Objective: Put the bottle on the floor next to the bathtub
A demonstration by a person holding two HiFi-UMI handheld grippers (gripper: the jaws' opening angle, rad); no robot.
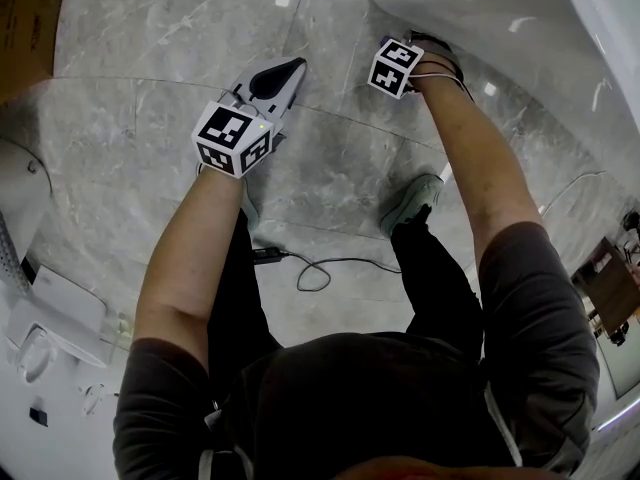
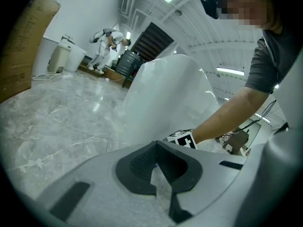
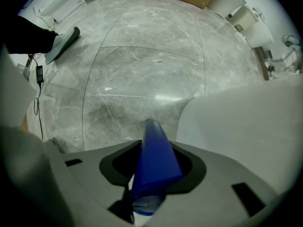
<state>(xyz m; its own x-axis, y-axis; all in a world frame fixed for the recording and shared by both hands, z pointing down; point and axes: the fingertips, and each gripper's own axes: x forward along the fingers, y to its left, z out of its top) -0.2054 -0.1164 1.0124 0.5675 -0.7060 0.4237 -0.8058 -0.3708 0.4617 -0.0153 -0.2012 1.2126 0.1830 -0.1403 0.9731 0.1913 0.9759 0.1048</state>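
The blue bottle (image 3: 154, 155), clamped in the right gripper (image 3: 152, 174) over the floor (image 3: 142, 70) beside the bathtub (image 3: 246, 122) (the left gripper (image 2: 158, 167) was pinched together, empty), could have toppled if released while tilted.

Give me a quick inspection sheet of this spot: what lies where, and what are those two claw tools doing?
Surface: grey marble floor, glossy.
Job's things: blue bottle, held by the jaws, not yet let go; white bathtub close beside it.
Clutter: cardboard box and white fixtures at the edges.
Grippers: right gripper shut on the bottle; left gripper shut, empty.
Cables: black cable on the floor by the person's shoe.
Surroundings: strip lights overhead.
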